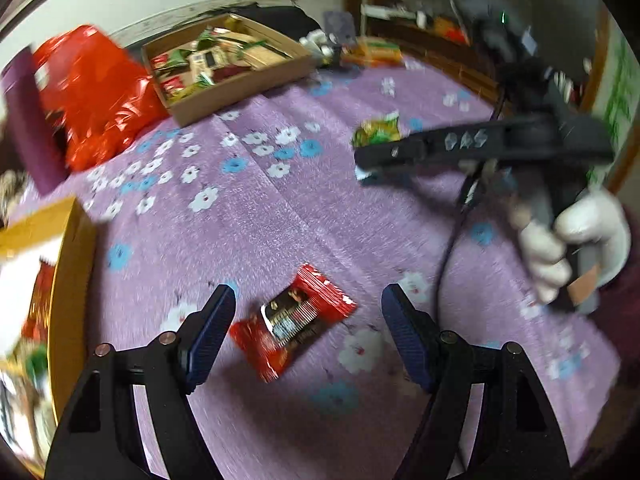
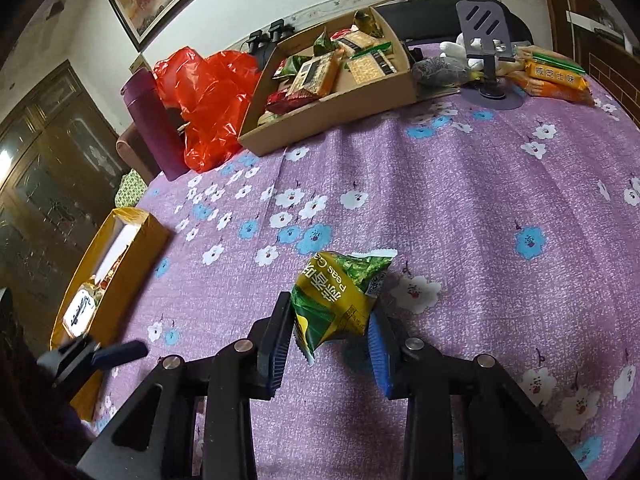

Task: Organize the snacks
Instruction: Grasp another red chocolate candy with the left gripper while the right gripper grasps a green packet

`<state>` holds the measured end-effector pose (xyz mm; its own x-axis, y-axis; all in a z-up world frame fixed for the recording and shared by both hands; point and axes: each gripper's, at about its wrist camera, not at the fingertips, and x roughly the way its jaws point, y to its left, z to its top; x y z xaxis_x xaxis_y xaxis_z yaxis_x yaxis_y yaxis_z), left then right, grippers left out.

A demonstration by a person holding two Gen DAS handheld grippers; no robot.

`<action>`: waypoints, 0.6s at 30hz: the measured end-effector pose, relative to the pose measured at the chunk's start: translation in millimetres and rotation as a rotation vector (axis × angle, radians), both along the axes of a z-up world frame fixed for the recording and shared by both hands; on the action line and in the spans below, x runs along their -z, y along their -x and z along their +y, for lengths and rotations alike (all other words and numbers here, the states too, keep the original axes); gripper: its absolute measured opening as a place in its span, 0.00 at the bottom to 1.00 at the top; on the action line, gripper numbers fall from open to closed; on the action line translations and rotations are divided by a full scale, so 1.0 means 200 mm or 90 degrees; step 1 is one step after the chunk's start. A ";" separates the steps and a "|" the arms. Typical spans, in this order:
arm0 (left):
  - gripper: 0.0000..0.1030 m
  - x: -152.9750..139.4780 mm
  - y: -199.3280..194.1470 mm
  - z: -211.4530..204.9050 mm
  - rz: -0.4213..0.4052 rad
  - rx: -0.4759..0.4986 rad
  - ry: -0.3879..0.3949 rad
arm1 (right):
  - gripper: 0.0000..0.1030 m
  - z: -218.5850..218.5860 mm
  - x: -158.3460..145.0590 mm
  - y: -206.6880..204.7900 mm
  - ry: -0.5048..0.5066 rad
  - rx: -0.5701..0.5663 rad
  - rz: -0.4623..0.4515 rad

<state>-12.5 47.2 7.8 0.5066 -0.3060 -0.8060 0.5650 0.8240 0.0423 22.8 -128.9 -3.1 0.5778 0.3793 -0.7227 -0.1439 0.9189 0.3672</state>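
My left gripper (image 1: 308, 312) is open, its jaws standing wide on either side of a red snack packet (image 1: 294, 322) that lies flat on the purple flowered cloth (image 1: 280, 220). My right gripper (image 2: 332, 332) is shut on a green pea snack packet (image 2: 340, 296) and holds it just above the cloth; it also shows in the left wrist view (image 1: 362, 158), held by a white-gloved hand, with the green packet (image 1: 378, 130) at its tip. A brown cardboard tray (image 2: 332, 116) full of snacks stands at the back. A yellow box (image 2: 120, 264) with a few snacks lies at the left.
A red plastic bag (image 2: 212, 96) and a purple flask (image 2: 150, 120) stand left of the tray. A grey phone stand (image 2: 486, 56), a soft toy and orange biscuit packs (image 2: 556, 78) lie at the back right. A wooden cabinet stands at the far left.
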 end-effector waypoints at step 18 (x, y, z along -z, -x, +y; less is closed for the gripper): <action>0.51 0.04 -0.01 0.03 0.020 -0.077 0.001 | 0.35 0.02 0.00 0.01 0.002 -0.006 -0.005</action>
<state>-10.8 53.4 0.2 0.5138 -0.2454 -0.8221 0.4627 0.8862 0.0247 20.4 -124.5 -4.0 0.5797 0.3822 -0.7196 -0.1550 0.9188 0.3631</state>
